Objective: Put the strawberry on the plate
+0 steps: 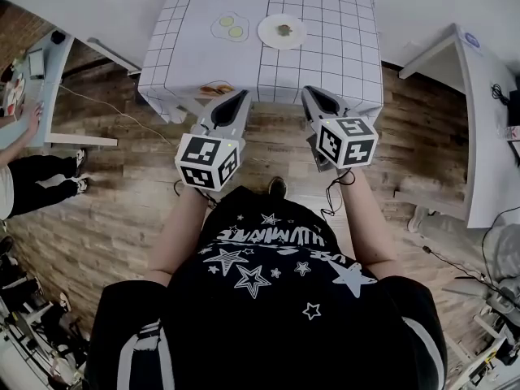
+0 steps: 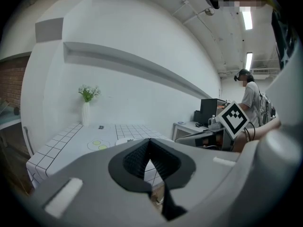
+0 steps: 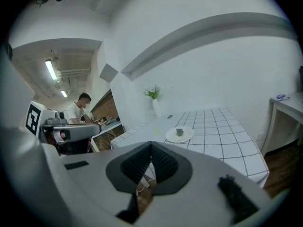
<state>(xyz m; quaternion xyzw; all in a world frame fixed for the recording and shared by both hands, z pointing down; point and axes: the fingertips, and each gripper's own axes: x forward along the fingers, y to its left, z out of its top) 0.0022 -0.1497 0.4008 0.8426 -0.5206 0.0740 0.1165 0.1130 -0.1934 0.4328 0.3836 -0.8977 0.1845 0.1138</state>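
A white plate (image 1: 282, 31) lies on the grid-patterned table (image 1: 325, 63), and a small dark thing (image 1: 283, 30) rests at its middle; whether it is the strawberry I cannot tell. The right gripper view shows the same plate (image 3: 179, 135) and the small thing (image 3: 179, 132) far ahead. My left gripper (image 1: 241, 96) and right gripper (image 1: 310, 93) hover side by side at the table's near edge, short of the plate. Both are shut with nothing between the pads. The jaws of the left gripper (image 2: 150, 142) and the right gripper (image 3: 151, 145) meet in their own views.
A fried-egg toy (image 1: 231, 28) lies left of the plate, and an orange item (image 1: 215, 89) sits at the near edge. A vase of flowers (image 3: 155, 105) stands at the table's far end. White desks flank both sides (image 1: 483, 120). A person (image 1: 24, 181) is at the left.
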